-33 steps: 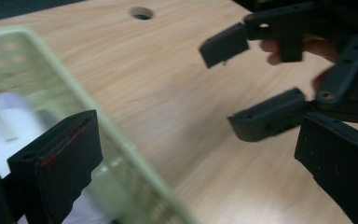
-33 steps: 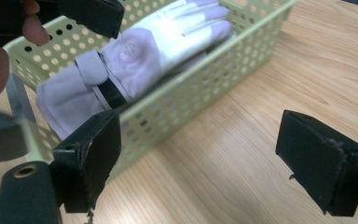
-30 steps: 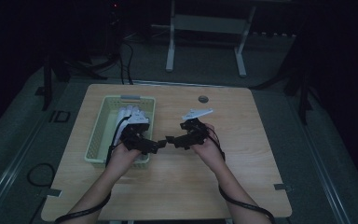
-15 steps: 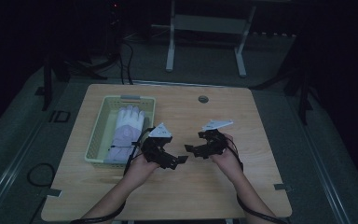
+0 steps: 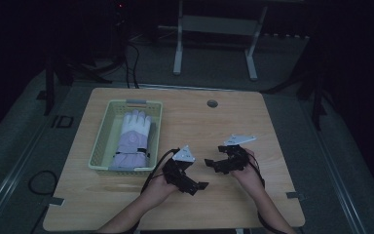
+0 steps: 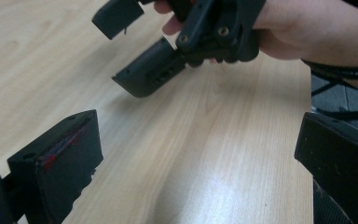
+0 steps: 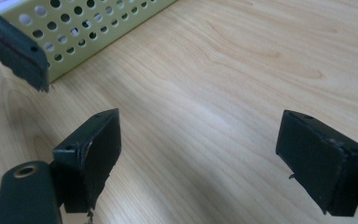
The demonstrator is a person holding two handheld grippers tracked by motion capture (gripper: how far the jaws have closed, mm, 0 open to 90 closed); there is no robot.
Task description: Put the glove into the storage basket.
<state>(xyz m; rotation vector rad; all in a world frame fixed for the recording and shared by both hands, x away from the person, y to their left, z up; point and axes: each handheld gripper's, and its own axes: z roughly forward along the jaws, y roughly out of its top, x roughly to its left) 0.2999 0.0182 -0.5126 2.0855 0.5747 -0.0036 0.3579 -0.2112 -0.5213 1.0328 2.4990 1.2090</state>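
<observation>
The surface (image 5: 253,126) is a light wooden top, bare across its 3 o'clock half. The basket (image 5: 102,141), pale green and perforated, stands at the 9 o'clock side of the surface. The glove (image 5: 132,136), white with a lilac cuff, lies flat inside the basket, fingertips toward 12 o'clock, cuff toward 6 o'clock.

The left gripper (image 5: 197,185) hovers near the 6 o'clock edge, just beside the basket's 5 o'clock corner. Its fingers are spread wide with nothing between them. The right gripper (image 5: 210,163) sits at its 2 o'clock, close by, fingers likewise spread and empty.

Hazards, as judged from this layout:

1. Gripper collision. The two sets of fingers point toward each other with little room between. Any inward move by either hand risks contact.
2. Basket displacement. The left gripper's cable and body lie close to the basket wall. A swing toward 9 o'clock can push the light basket along the surface.
3. Cuff snag. The cuff lies against the basket's 6 o'clock wall; a low finger pass there can catch it and drag the glove out.
</observation>
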